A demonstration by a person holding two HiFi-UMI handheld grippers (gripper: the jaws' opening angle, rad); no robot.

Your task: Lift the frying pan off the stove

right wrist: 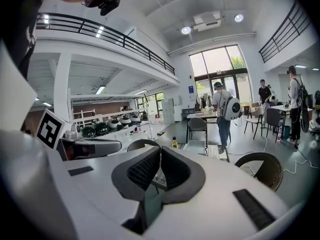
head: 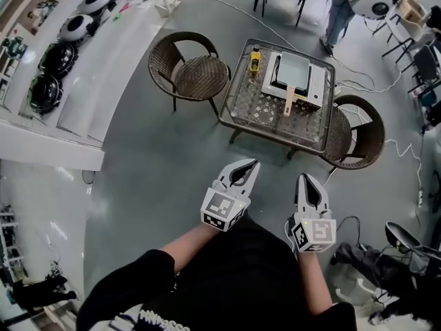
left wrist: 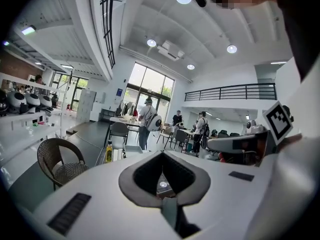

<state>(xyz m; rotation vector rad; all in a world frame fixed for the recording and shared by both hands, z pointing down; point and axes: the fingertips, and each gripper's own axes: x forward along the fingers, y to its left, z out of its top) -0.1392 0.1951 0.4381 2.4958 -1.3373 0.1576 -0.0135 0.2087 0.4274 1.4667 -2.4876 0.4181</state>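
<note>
A square frying pan [head: 295, 69] with a pale handle [head: 291, 102] sits on a white stove [head: 318, 88] on a low glass-topped wicker table [head: 262, 112]. My left gripper [head: 249, 165] and right gripper [head: 305, 178] hang close to my body, well short of the table's near edge. Both are shut with nothing between their jaws. In the left gripper view the left gripper [left wrist: 162, 156] points toward the table. The right gripper view shows the right gripper [right wrist: 160, 149] with the stove [right wrist: 197, 146] far beyond it.
A yellow bottle [head: 255, 59] stands at the table's far left corner. Wicker chairs stand to the left [head: 189, 67] and right [head: 362, 133] of the table. A white counter [head: 103, 61] with round devices runs along the left. Cables [head: 406, 150] lie on the floor at the right, and a person [head: 341, 9] stands beyond.
</note>
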